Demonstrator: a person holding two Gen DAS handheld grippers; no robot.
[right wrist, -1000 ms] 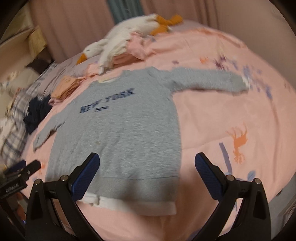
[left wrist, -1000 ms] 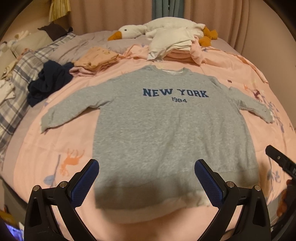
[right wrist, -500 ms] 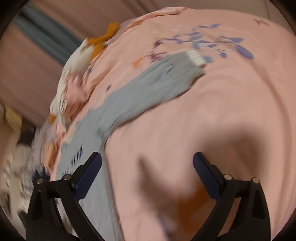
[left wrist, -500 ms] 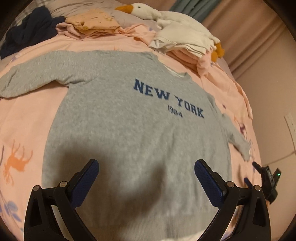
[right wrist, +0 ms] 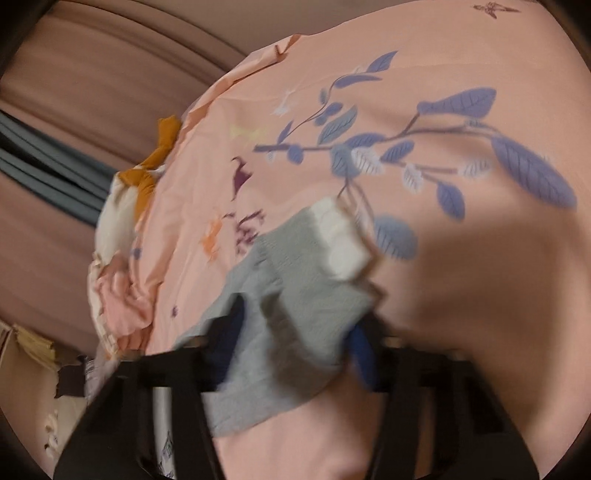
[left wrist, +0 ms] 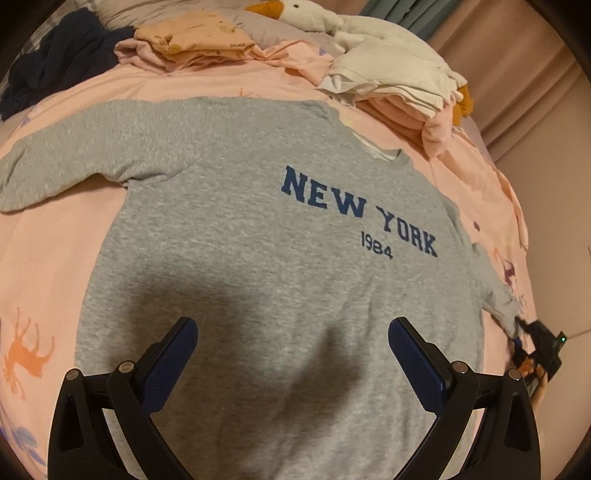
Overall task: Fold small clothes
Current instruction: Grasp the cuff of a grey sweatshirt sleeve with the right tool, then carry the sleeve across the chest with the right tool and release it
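A grey "NEW YORK 1984" sweatshirt point(left wrist: 266, 236) lies flat, front up, on the pink bedspread point(left wrist: 55, 258). My left gripper point(left wrist: 292, 350) is open and empty, hovering over the lower middle of the sweatshirt. In the right wrist view my right gripper point(right wrist: 295, 332) has its jaws closing around the grey right sleeve point(right wrist: 295, 295) near its white cuff point(right wrist: 340, 236); the frame is blurred. The right gripper also shows in the left wrist view point(left wrist: 535, 354) at the sleeve end.
Folded peach clothes point(left wrist: 192, 37), a white and pink clothes pile point(left wrist: 399, 85), a dark navy garment point(left wrist: 59, 59) and a goose plush point(left wrist: 306, 14) lie at the far side of the bed. Curtains point(right wrist: 74, 92) hang beyond the bed edge.
My left gripper moved forward over the sweatshirt body. My right gripper swung out to the right sleeve's cuff end and its jaws narrowed around the sleeve.
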